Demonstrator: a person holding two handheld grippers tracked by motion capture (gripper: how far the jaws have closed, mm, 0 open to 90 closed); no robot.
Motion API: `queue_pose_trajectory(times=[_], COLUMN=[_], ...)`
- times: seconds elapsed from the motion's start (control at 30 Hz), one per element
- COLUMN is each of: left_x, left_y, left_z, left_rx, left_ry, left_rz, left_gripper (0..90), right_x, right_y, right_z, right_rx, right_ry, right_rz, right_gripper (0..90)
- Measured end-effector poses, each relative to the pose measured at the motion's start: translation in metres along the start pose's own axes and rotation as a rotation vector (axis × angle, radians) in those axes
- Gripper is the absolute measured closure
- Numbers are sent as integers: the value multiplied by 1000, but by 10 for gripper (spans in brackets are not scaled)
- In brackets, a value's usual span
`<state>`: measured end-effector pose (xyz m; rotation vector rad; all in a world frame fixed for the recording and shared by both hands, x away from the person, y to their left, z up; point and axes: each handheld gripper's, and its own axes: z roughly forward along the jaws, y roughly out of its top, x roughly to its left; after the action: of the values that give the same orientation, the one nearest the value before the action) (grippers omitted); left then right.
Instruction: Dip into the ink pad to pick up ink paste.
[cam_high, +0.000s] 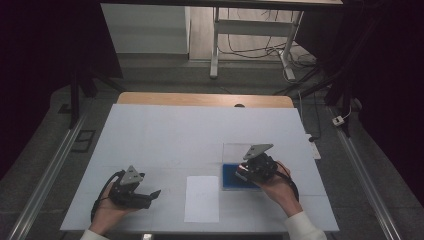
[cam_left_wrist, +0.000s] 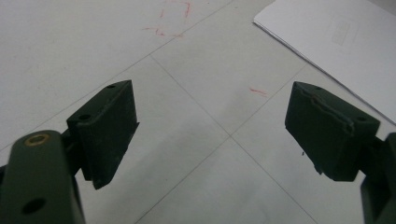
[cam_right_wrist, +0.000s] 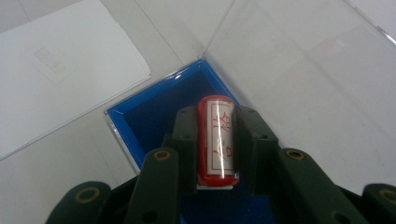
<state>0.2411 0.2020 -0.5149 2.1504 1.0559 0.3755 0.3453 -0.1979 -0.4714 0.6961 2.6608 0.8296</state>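
**Red stamp clamped over blue box, left jaws spread wide**

Nearest the high camera, at the bottom edge: two hands with pale sleeve cuffs, one gripper in each. Left gripper (cam_high: 150, 196) low over the white table top (cam_high: 160, 130), left of the paper, black jaws pointing right toward it. Jaws set wide apart in the left gripper view, nothing between them, bare white surface with thin seam lines and faint red marks underneath. Grey three-cornered plate on top of the gripper body.

Centre: white sheet of paper (cam_high: 202, 198) lying flat near the front edge, between the two grippers, faint printed grid on it in the right gripper view (cam_right_wrist: 49, 60).

Right of the paper, just beside it: blue box (cam_high: 231, 176), shallow, dark blue inside, with a clear lid (cam_right_wrist: 299, 60) apparently hinged open and flat on the table behind it. Right gripper (cam_high: 242, 173) tilted down over the box, jaws closed tight on a red cylindrical stamp (cam_right_wrist: 217, 140) bearing a white label with red characters. Stamp held above the box's blue interior; touching the bottom or not, hard to say.

Beyond the table: grey floor, white desk legs, loose cables.
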Motion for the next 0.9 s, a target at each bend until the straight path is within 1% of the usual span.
queue_pose_trajectory(times=[0.23, 0.57, 0.6, 0.9], left_x=[-1, -3, -3, -3], left_y=[0, 1, 1, 2], left_z=[0, 0, 0, -1], left_rx=[2, 0, 0, -5], left_ry=[-3, -2, -2, 1], left_rz=[2, 3, 4, -3], left_gripper=[171, 171, 171, 171], right_x=[0, 2, 2, 2], right_y=[0, 0, 0, -1], right_z=[3, 5, 5, 6], right_rx=[15, 30, 33, 24], right_ry=[-2, -16, -21, -10], right_rz=[10, -6, -14, 2], right_gripper=[709, 711, 711, 711])
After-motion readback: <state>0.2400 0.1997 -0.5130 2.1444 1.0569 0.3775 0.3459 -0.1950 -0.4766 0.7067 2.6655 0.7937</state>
